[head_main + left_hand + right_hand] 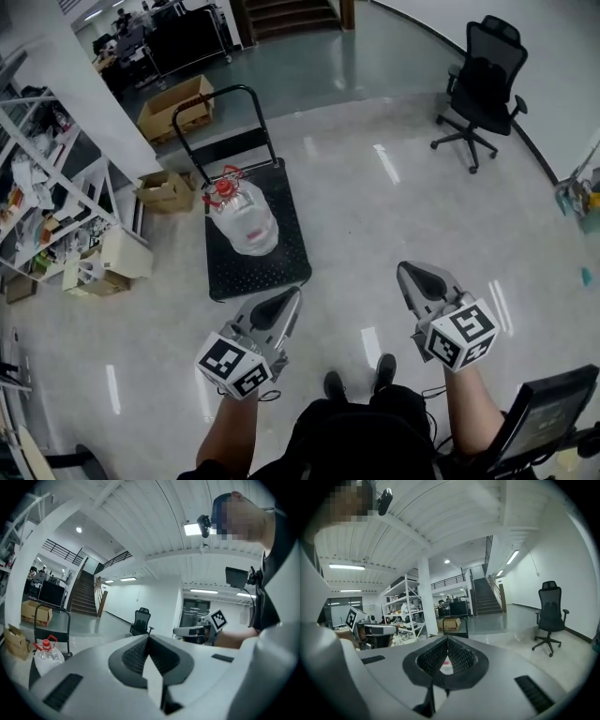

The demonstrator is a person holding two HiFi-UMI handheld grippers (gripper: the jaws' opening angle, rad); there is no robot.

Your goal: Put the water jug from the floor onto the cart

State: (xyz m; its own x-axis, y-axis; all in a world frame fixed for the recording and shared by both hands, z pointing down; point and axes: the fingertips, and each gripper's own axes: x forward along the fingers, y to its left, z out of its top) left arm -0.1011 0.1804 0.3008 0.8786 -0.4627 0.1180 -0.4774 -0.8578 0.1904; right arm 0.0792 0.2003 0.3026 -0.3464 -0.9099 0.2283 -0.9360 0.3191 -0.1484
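Observation:
The clear water jug [246, 218] with a red cap and handle stands upright on the black platform cart [281, 267], near its push handle. In the left gripper view the jug [47, 653] shows at the lower left. My left gripper [289, 298] hangs just in front of the cart's near edge, shut and with nothing in it. My right gripper [405, 272] is held to the right of the cart, well away from the jug, also shut and with nothing held. Each gripper shows in the other's view, the right gripper [199, 631] and the left gripper [375, 631].
Cardboard boxes [174, 106] lie behind and left of the cart. White shelving [52, 202] full of clutter lines the left side. A black office chair [481, 89] stands at the far right. A person's feet [361, 375] are on the glossy floor between the grippers.

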